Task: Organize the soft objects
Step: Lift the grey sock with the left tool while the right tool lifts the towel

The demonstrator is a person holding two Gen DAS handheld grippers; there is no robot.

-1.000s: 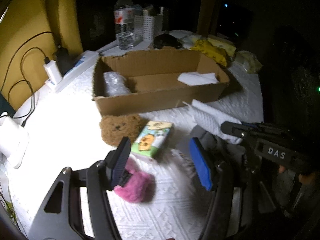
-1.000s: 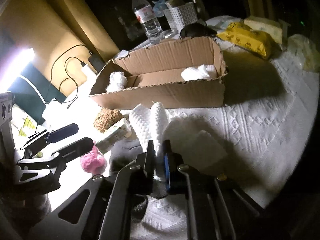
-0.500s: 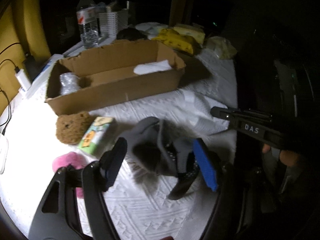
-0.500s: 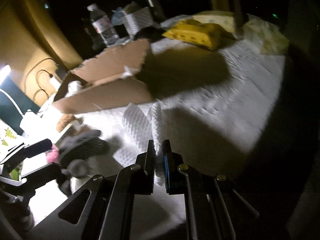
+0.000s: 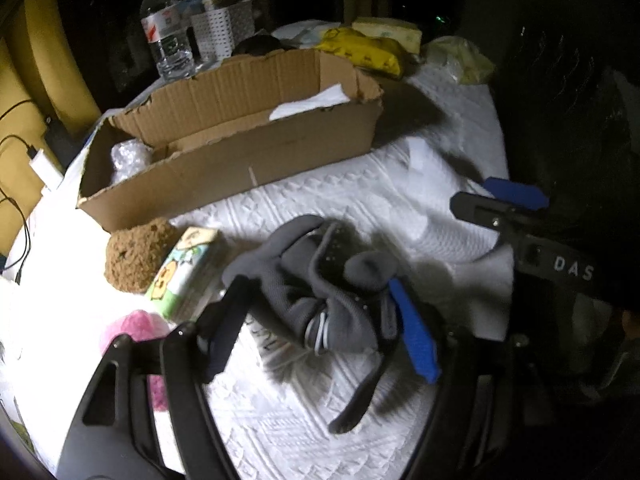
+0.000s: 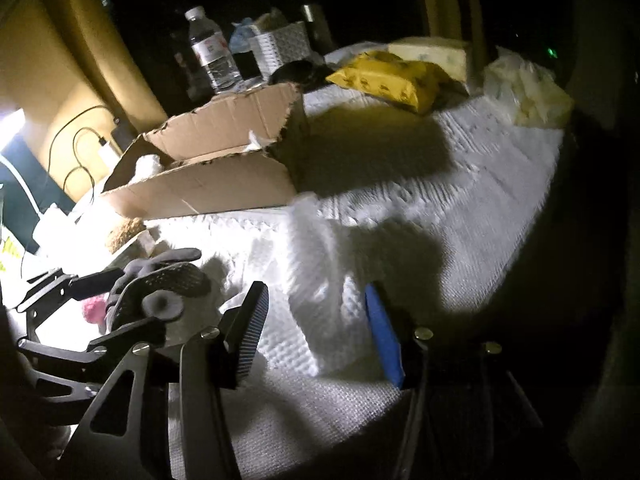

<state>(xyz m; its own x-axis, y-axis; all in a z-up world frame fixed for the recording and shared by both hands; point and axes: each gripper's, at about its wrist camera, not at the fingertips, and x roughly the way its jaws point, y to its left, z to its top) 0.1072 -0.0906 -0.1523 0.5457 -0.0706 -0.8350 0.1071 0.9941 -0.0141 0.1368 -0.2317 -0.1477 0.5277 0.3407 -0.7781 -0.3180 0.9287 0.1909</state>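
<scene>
Left to right on the white quilted cover (image 5: pixel 280 432): pink fluffy ball (image 5: pixel 136 330) near left, brown knitted ball (image 5: pixel 136 254) beyond it, just beside a small tissue pack (image 5: pixel 186 276) with cartoon print, writing not legible. Cardboard box (image 5: pixel 240 152) sits further back, white wrapped bundle (image 5: pixel 130 158) in its left end, white cloth (image 5: pixel 310 102) in its right end. Left gripper (image 5: pixel 320 326) angled steeply down, jaws roughly half open and just been widening, straddling a grey glove (image 5: pixel 320 280) lying crumpled on the cover; pads not pressing it. Right gripper (image 6: pixel 316 330) also pitched down, jaws just sprang apart to about half, a white folded towel (image 6: pixel 320 280) lies loose between them, nothing gripped. "DAS" reads on the right gripper's body in the left view. Far back: water bottle (image 5: pixel 166 28) with red-and-white label, text unreadable, white basket (image 5: pixel 222 32), yellow pack (image 6: pixel 394 78).
</scene>
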